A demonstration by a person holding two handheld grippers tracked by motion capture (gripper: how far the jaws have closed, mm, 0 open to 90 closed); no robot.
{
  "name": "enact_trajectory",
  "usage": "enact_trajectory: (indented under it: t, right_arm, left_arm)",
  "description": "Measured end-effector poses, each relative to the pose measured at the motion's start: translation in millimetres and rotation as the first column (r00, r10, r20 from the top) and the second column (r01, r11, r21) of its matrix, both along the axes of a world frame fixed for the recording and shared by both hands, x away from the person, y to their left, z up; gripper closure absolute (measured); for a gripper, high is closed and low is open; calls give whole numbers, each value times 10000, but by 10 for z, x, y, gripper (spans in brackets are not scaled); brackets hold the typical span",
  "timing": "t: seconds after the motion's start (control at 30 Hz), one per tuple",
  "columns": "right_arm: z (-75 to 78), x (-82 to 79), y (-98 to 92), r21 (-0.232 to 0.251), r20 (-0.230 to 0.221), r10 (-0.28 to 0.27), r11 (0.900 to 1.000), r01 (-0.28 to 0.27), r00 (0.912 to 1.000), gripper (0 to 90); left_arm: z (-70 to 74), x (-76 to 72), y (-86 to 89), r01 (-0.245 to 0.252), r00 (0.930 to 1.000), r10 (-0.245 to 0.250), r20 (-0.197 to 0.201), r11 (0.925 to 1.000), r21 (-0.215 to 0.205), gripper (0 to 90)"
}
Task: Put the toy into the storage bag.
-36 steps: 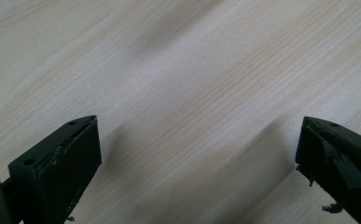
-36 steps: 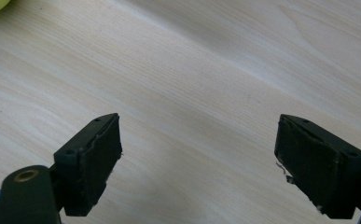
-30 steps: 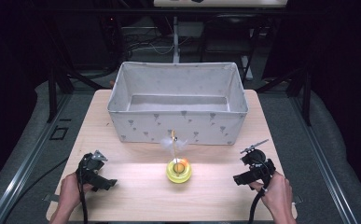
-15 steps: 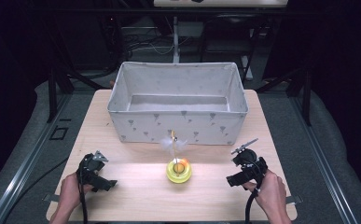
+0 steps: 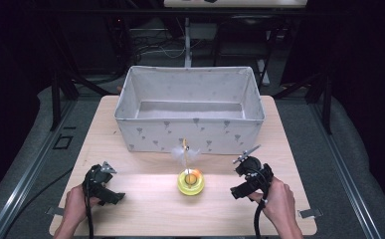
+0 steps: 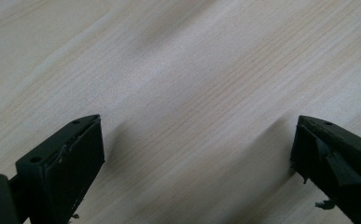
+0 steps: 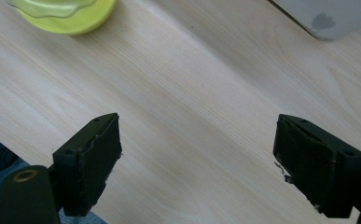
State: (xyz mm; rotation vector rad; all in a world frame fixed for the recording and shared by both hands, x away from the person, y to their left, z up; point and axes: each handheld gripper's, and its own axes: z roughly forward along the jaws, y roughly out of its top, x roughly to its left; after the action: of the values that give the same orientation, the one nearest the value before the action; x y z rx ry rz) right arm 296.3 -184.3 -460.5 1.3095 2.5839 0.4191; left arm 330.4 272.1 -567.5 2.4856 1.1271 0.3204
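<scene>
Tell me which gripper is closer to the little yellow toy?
The right gripper. It sits nearer the yellow toy than the left gripper does, and the toy's edge shows at the top of the right gripper view.

Yellow toy [image 7: 66,14] cut by top edge (right gripper view), bin corner [image 7: 327,16] likewise

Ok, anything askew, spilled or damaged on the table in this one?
Nothing stands out. The bin sits square at the back, the yellow toy stands upright in front of it, apart from both. The left gripper and right gripper are open over bare wood.
</scene>
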Motion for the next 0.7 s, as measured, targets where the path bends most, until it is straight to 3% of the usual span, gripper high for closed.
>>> enact_trajectory:
  t: [0.4, 0.7]
  right_arm:
    - [123, -6, 328, -235, 90, 889, 9958, -886, 9960, 143]
    - [178, -16, 539, 104, 0, 1518, 9884, -1518, 9884, 131]
  left_arm:
    - [5, -11, -3, 37, 10000, -37, -46, 10000, -8, 25]
    - [-2, -5, -15, 83, 10000, -84, -38, 9999, -57, 23]
